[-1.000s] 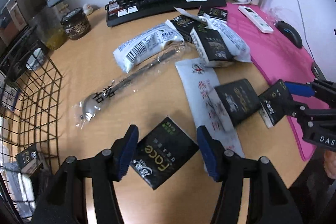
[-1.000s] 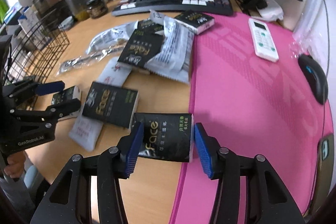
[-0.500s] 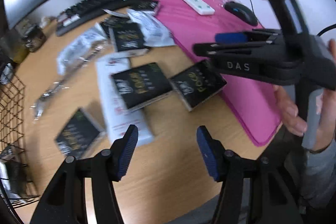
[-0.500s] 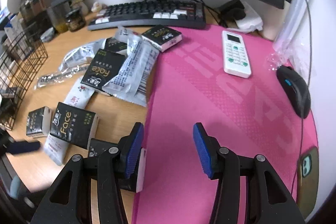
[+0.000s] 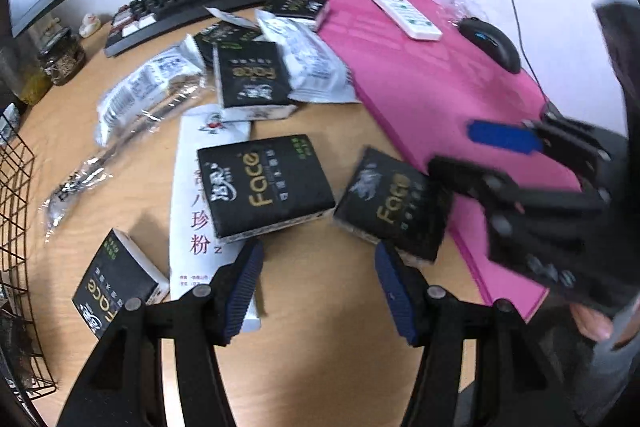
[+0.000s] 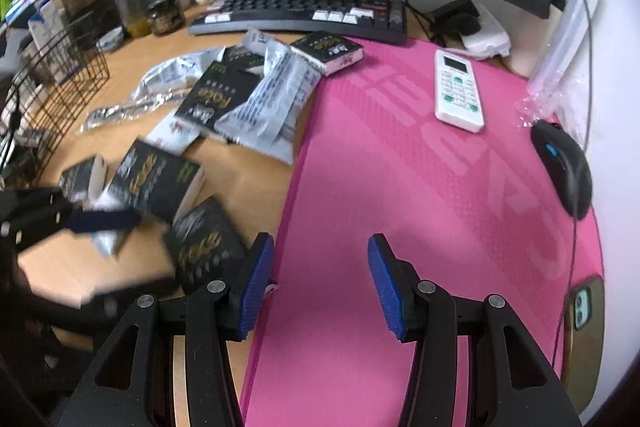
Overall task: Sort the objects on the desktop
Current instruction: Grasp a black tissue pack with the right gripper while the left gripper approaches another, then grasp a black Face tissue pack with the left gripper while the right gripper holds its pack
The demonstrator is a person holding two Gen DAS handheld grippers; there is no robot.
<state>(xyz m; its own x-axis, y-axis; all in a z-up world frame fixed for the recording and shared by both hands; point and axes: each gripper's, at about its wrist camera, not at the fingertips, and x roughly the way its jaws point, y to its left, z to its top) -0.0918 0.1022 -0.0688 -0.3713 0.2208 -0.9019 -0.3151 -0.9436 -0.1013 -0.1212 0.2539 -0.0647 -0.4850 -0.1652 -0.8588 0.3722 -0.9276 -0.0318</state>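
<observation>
Several black "Face" tissue packs lie on the wooden desk. In the left wrist view the largest pack (image 5: 264, 183) rests on a white sachet (image 5: 200, 203), with another pack (image 5: 394, 203) at the pink mat's edge and a small pack (image 5: 116, 279) near the basket. My left gripper (image 5: 320, 287) hangs open just in front of the two big packs, nothing between its fingers. My right gripper (image 6: 320, 287) is open over the pink mat (image 6: 400, 187), with the nearest pack (image 6: 208, 247) just left of its left finger. It shows blurred in the left wrist view, right gripper (image 5: 468, 151).
A black wire basket (image 5: 16, 211) stands at the left desk edge. Behind the pile are a keyboard (image 6: 304, 15) and monitor. A white remote (image 6: 458, 91), a mouse (image 6: 566, 167) and a phone (image 6: 584, 311) lie on the mat. White snack bags (image 5: 308, 67), a wrapped spoon (image 5: 100, 163) and a jar (image 5: 62, 57) are also on the desk.
My left gripper swung right, from over the small pack by the basket to in front of the two larger packs. My right gripper moved right, off the pack between its fingers, onto the mat.
</observation>
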